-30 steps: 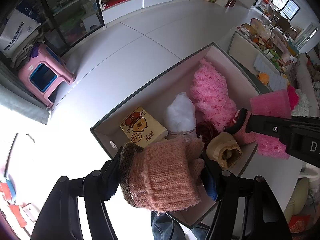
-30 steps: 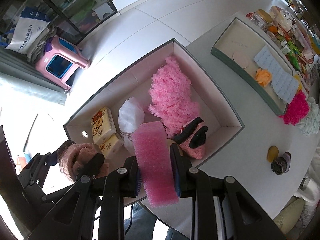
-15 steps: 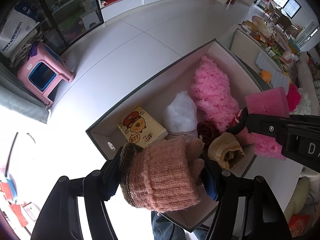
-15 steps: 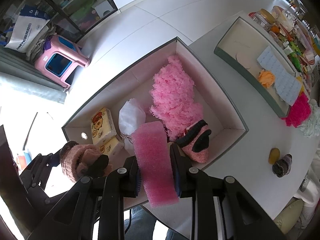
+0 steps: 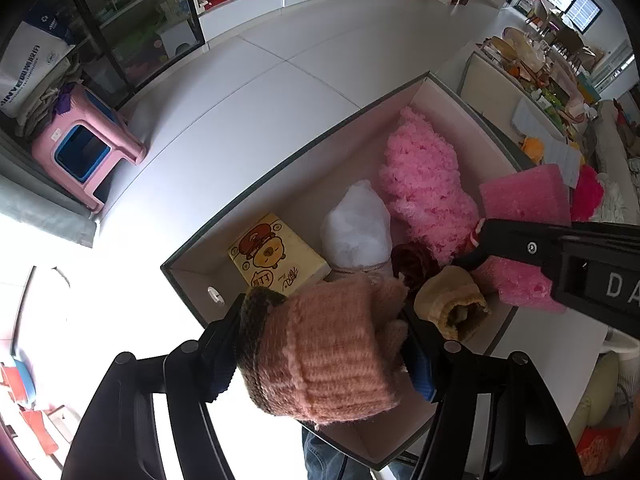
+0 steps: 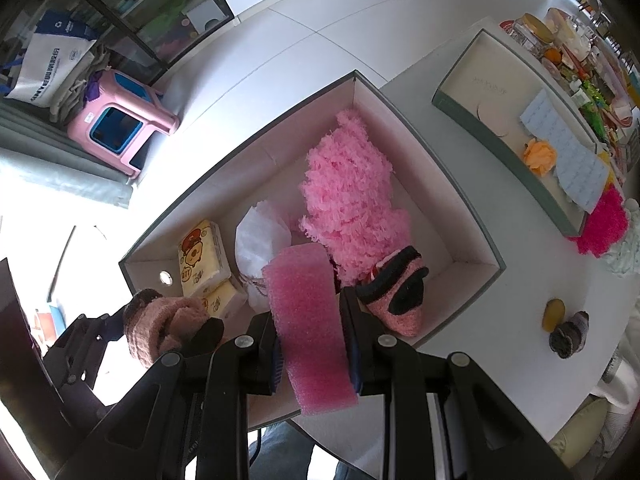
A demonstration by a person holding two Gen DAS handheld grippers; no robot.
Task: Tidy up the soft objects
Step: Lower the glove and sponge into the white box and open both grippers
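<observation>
Open box [image 6: 472,216] on tabletop [image 6: 500,320]: pink fluffy bundle [image 6: 352,196], white wad [image 6: 262,236], tissue packs [image 6: 202,256], slipper [image 6: 396,292] inside. Above its near edge, left claw [image 5: 320,356] grasps knitted glove [image 5: 320,352]; right claw [image 6: 314,344] clenched on pink foam [image 6: 308,324].

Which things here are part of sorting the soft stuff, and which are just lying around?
Job:
left gripper holding knitted glove
right gripper holding pink foam
open box
fluffy pink scarf

Lying about:
pink stool
white bag
</observation>
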